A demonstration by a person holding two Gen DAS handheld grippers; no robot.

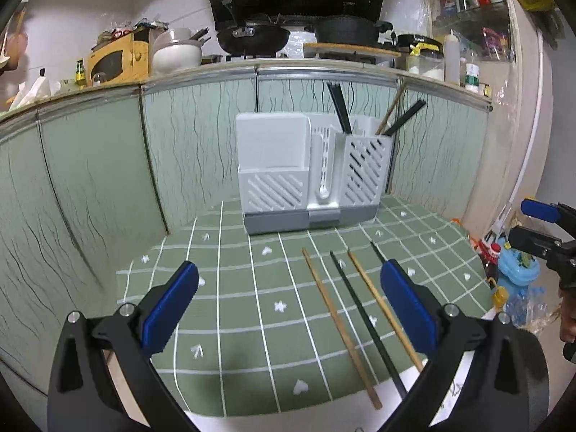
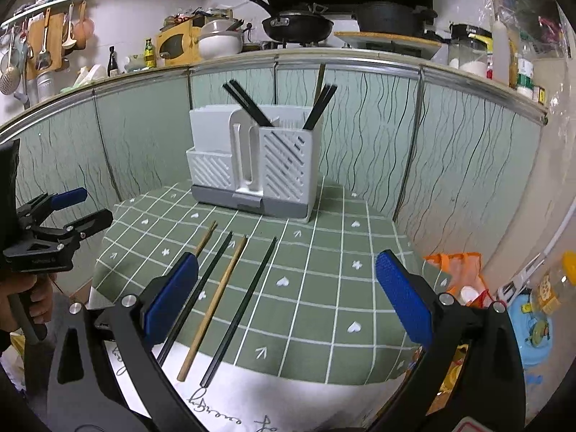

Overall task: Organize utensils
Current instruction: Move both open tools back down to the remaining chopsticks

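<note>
A white slotted utensil holder (image 1: 309,176) (image 2: 259,165) stands at the back of the green checked cloth (image 1: 252,288) (image 2: 324,270). Its right compartment holds several black and wooden chopsticks (image 1: 340,108) (image 2: 248,106). Several more lie loose on the cloth: wooden ones (image 1: 338,324) (image 2: 216,302) and black ones (image 1: 363,320) (image 2: 244,306). My left gripper (image 1: 288,306) is open and empty, above the cloth's front, with the loose chopsticks near its right finger. My right gripper (image 2: 286,298) is open and empty, above the front edge, with the chopsticks near its left finger.
Green patterned panels (image 1: 90,180) wall the table at the back and sides, under a counter edge with pans (image 1: 252,36) and jars. Plastic toys and bags (image 2: 532,320) lie off the table's right side. The right gripper shows in the left wrist view (image 1: 547,230).
</note>
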